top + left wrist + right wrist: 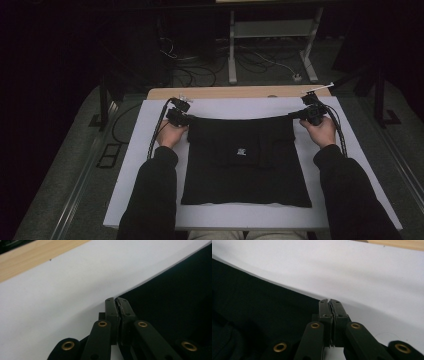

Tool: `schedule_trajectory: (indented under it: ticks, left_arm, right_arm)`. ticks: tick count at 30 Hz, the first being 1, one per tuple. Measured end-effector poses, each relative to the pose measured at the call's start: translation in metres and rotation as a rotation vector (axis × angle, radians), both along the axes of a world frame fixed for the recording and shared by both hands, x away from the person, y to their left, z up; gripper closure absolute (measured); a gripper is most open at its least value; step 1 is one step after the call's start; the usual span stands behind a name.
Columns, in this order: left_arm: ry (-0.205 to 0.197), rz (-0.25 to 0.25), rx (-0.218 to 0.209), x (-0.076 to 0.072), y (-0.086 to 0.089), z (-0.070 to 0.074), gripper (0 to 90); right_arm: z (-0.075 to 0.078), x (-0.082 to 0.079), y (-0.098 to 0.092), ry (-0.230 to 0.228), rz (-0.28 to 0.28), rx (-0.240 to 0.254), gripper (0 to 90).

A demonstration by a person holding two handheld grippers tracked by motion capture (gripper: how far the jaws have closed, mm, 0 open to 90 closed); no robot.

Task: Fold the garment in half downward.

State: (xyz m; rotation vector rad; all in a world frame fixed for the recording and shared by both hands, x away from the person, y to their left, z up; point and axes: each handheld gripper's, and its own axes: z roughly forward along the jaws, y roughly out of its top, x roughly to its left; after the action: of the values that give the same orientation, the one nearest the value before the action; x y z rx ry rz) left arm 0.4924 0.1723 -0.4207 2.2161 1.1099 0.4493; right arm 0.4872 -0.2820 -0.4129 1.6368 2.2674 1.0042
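Entering from the bottom edge of the high view, two dark sleeves reach forward over a white sheet [215, 107] that covers the bench [235, 92]. A black cloth [245, 165] lies flat on the sheet at the centre of the frame, with a small white mark [241, 150] near its middle. The far edge of the cloth is stretched into a line between the two tools. The left hand [171, 134] holds the left tool [186, 119] at the cloth's upper left corner. In the left gripper view, that tool [116, 300] has its jaws pressed together, pinching the corner of the cloth [175, 297]. The right hand [320, 131] holds the right tool [298, 115] at the upper right corner. The right gripper view shows it [329, 301] clamped on the cloth's edge [262, 310] likewise. Beyond the bench, at the top of the frame, cables [200, 65] lie on the floor beside a white metal frame [270, 30].
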Motion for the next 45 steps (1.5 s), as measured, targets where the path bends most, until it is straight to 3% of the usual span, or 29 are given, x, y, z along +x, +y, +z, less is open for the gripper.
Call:
schedule_trajectory:
  ticks: [15,17,21,29,32,35,39,45]
  left_arm:
    - [0.048,0.001,-0.04,0.003,0.003,-0.007,83.9]
    - [0.05,0.01,-0.042,0.003,0.002,-0.007,76.5]
    - [0.09,0.019,-0.079,0.003,0.004,-0.007,61.3]
    - [0.119,-0.001,-0.177,0.002,0.009,0.0,42.3]
    - [0.127,0.021,-0.204,0.002,0.011,0.003,34.7]
    - [0.155,0.006,-0.258,0.001,0.011,0.004,26.3]
    - [0.159,-0.031,-0.27,-0.002,0.009,0.01,15.2]
    - [0.136,-0.084,-0.314,-0.009,0.006,0.021,0.0]
  right_arm:
    - [-0.015,0.003,-0.003,0.04,-0.003,0.049,84.0]
    - [-0.015,0.002,-0.002,0.035,0.005,0.035,78.8]
    - [-0.014,-0.004,0.0,-0.021,0.004,-0.004,71.0]
    - [-0.01,-0.007,-0.007,-0.04,0.004,0.04,47.2]
    - [-0.008,-0.009,-0.009,-0.05,0.0,0.067,41.5]
    - [-0.006,-0.011,-0.008,-0.057,0.011,0.073,36.2]
    - [0.001,-0.015,-0.007,-0.059,0.015,0.075,21.0]
    - [0.012,-0.021,-0.009,-0.065,0.002,0.064,0.0]
